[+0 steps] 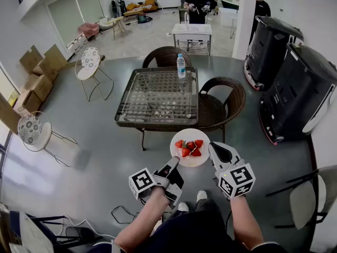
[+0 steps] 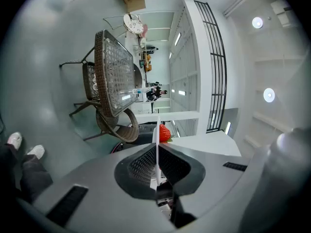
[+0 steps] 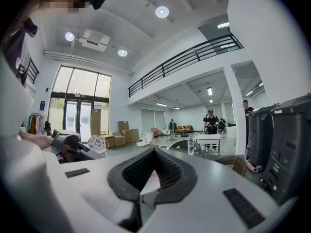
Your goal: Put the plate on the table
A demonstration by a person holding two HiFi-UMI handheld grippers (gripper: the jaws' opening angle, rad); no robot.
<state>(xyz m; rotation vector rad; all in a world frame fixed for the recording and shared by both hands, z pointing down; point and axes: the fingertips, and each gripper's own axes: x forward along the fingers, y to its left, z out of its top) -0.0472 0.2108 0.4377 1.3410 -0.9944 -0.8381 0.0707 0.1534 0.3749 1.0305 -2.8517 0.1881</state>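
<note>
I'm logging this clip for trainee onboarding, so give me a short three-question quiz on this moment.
1. True or false: the plate already rests on the table.
2. What stands on the table? A) water bottle B) mug C) bowl
3. Fill in: the left claw and right claw hold a plate carrying ____.
Key: 1 false; both claws hold it in the air, short of the table. 2 A. 3 strawberries.

Light: bright, even daylight from tall windows [image 3: 80, 98]; round ceiling lamps [image 3: 162, 11] flare
Shadows: soft, beside the white chair [image 1: 32, 129] on the floor [image 1: 105, 146]
Distortion: strong fisheye bend; black corners in both gripper views
Focus: right gripper [image 3: 154, 152] body near lens soft; plate [image 1: 189, 147] crisp
</note>
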